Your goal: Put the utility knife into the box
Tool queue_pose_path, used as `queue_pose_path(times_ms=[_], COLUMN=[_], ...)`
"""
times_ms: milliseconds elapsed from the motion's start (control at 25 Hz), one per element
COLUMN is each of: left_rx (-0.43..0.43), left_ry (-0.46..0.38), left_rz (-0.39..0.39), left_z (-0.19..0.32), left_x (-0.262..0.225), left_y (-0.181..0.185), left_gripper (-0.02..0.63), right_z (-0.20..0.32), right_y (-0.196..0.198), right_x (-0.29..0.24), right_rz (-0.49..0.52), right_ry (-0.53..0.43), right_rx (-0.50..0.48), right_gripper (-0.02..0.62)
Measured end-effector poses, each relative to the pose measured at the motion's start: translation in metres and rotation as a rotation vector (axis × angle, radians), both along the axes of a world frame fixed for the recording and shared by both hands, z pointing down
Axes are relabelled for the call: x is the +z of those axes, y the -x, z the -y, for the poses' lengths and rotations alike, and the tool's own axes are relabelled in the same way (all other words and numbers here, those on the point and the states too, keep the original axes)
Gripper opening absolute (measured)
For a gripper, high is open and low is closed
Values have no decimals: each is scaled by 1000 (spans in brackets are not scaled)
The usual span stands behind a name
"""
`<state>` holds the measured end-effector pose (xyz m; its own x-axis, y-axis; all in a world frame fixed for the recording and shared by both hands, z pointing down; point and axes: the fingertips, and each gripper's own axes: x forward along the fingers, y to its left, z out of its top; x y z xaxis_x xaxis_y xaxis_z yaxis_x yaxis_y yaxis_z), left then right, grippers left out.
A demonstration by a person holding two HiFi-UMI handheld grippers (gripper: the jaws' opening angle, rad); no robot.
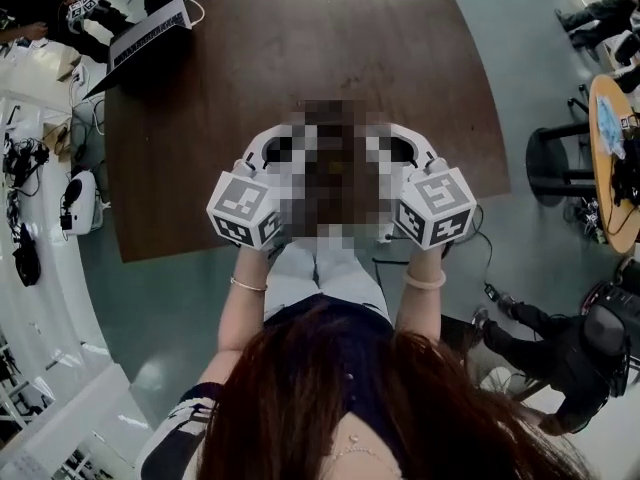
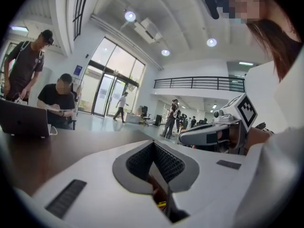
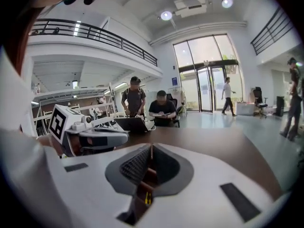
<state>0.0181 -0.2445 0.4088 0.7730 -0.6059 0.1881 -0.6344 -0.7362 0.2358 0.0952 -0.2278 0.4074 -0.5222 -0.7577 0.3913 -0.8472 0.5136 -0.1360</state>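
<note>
No utility knife or box shows in any view; a mosaic patch hides the spot between the two grippers in the head view. My left gripper [image 1: 268,150] and right gripper [image 1: 402,148] are held side by side over the near edge of the brown table [image 1: 300,58], both level and pointing away from me. In the left gripper view the left gripper [image 2: 154,161] has its ribbed pads pressed together with nothing between them. The right gripper [image 3: 149,164] looks the same in its own view. Each gripper sees the other beside it: the right gripper [image 2: 213,134] and the left gripper [image 3: 90,133].
An open laptop [image 1: 150,30] sits at the table's far left corner, with two people behind it [image 3: 161,109]. A black stool [image 1: 555,163] and a round wooden table [image 1: 612,158] stand to the right. Someone crouches on the floor at lower right [image 1: 560,353].
</note>
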Motion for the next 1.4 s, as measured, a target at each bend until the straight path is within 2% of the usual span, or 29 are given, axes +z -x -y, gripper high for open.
queue_pose_path(times_ms=[120,400,640,800,1000,1240,1400], left_rx=[5,29,85,117,132,145,207], left_ry=[-60,-156,-130,-158,-179,-276,-324], left_rz=[-4,-24,-19,-12,-148,-95,-195], left_z=[5,18,6,1,-11,-37,-35], left_x=[-26,-61,-54,-62,-76,-81,-93], left_y=[1,-3,-6,-15,-10,-9,-9], left_gripper=[-6,-6,-6,-6,-6,-6,-6], right_z=[4,14,9,11,9,-8,-4], right_y=[5,15,17,14,25,30,29], right_x=[-29,-64,-60,-69,-72,-70,-73], right_rz=[2,-29,-13,-1,39,18,17], right_ry=[-74,-176,-166,-211,-240,-233,-252], right_rx=[-9,-26,21,32,0,-38,-35], right_gripper=[15,15,15,15,15,15,15])
